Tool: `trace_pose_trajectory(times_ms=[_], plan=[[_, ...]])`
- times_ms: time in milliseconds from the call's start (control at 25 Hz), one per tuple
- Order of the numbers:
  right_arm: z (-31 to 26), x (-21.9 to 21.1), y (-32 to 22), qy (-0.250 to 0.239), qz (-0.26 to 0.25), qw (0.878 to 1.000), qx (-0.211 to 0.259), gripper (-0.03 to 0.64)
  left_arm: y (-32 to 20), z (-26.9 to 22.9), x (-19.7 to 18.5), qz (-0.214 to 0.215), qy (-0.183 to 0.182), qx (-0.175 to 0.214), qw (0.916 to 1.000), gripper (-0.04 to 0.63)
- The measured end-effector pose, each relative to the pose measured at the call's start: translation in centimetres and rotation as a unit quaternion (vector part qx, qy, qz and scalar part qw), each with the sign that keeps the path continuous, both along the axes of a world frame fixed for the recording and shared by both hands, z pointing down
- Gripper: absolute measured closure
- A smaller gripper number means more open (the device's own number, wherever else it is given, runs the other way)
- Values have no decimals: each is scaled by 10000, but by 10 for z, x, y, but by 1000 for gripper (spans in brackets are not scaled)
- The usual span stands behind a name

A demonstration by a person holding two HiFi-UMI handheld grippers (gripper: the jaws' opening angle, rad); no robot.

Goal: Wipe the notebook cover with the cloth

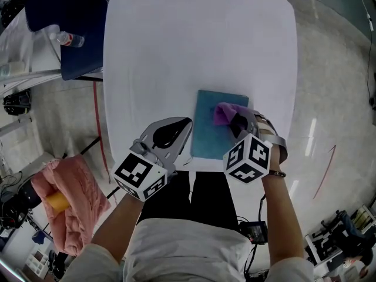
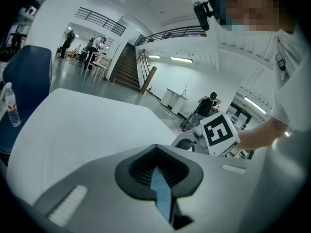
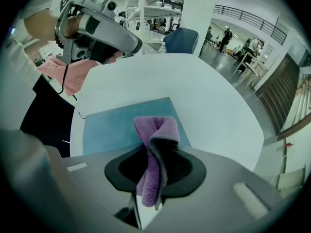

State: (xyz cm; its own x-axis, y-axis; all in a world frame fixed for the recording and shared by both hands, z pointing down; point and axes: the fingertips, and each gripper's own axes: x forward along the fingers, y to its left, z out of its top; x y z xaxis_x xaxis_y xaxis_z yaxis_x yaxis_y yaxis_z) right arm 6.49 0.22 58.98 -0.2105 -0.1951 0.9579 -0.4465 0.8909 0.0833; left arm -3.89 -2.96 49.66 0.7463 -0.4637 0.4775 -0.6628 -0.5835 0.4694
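A teal notebook [image 1: 210,128] lies flat near the front edge of the white table [image 1: 194,46]. My right gripper [image 1: 236,122] is shut on a purple cloth [image 1: 226,113], which rests on the notebook's right part. In the right gripper view the cloth [image 3: 156,149] hangs folded between the jaws above the notebook [image 3: 116,125]. My left gripper [image 1: 187,123] sits at the notebook's left edge with its jaws shut and holding nothing. In the left gripper view a thin blue sliver of notebook [image 2: 163,193] shows through the slit of the left gripper [image 2: 158,171].
A blue chair [image 1: 64,16] with a water bottle [image 1: 67,39] on it stands at the table's far left. A pink garment [image 1: 76,201] with an orange object [image 1: 57,201] lies on the floor to the left. The person's legs are at the table's front edge.
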Motion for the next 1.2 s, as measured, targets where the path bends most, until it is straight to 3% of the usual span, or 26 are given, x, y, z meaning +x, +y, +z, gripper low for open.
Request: trace_pose_trajectory(times_ms=[1200], plan=[[1, -10, 72, -176, -7, 9991, -377, 512, 21, 0, 22, 425, 21, 19, 9991, 595]])
